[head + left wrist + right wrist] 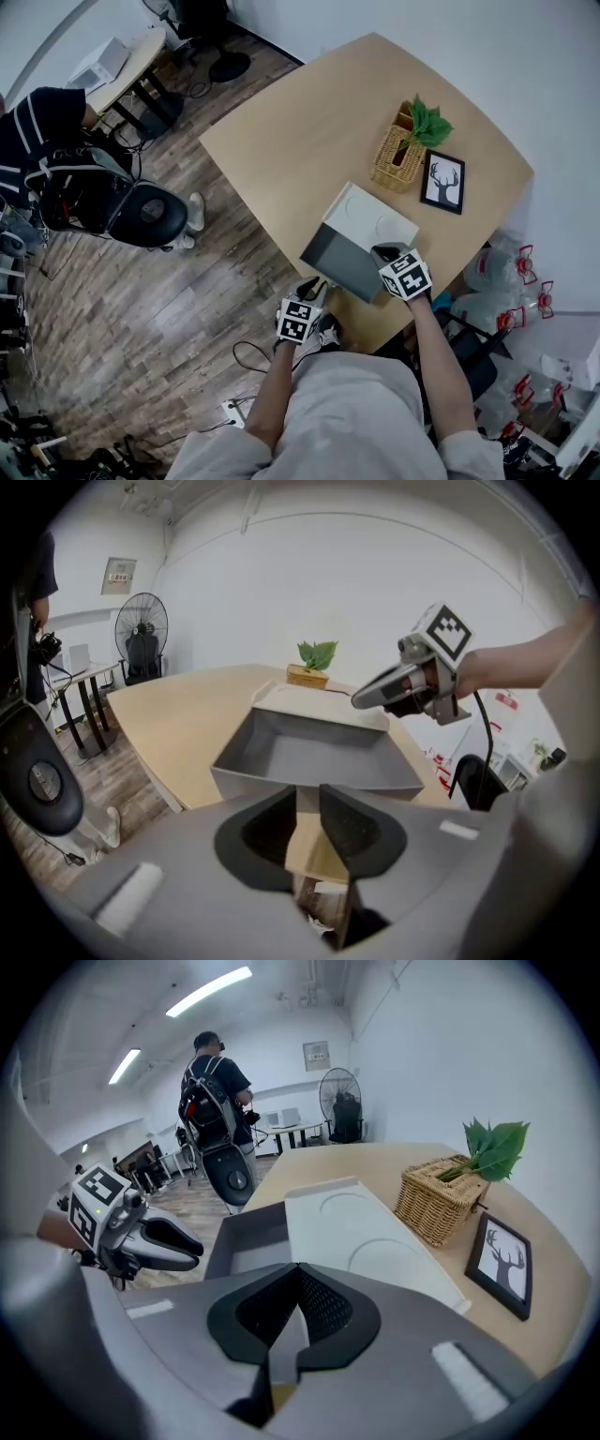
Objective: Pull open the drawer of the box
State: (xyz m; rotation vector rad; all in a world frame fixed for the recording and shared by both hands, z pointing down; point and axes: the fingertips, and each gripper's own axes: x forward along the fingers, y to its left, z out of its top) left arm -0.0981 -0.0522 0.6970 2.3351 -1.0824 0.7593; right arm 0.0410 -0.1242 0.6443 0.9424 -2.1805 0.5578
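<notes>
- Head view: one surface [300, 122] carries one white box [370, 217] with one grey drawer [337, 261], one basket [396, 155] holding one plant [427, 122], and one frame [442, 183].
- Two grippers are in play, one in each of the person's hands.
- Box sits by the surface's near edge, with the basket and frame beyond it toward the far right corner.
- Drawer stands pulled out and empty. Its open end points at the near edge, toward the person, and its front reaches about to that edge.
- Box and drawer together make one long shape, its long axis running from the near edge back toward the basket.
- Left gripper [314, 291] hangs off the surface, just in front of the drawer's front. In the left gripper view its jaws stand a little apart with nothing between them, only the surface's edge showing through the gap.
- Right gripper [384, 251] is over the box's near right corner, beside the drawer. In the right gripper view its jaws meet at the tips and hold nothing.
- Whether the right gripper touches the box top cannot be told.
</notes>
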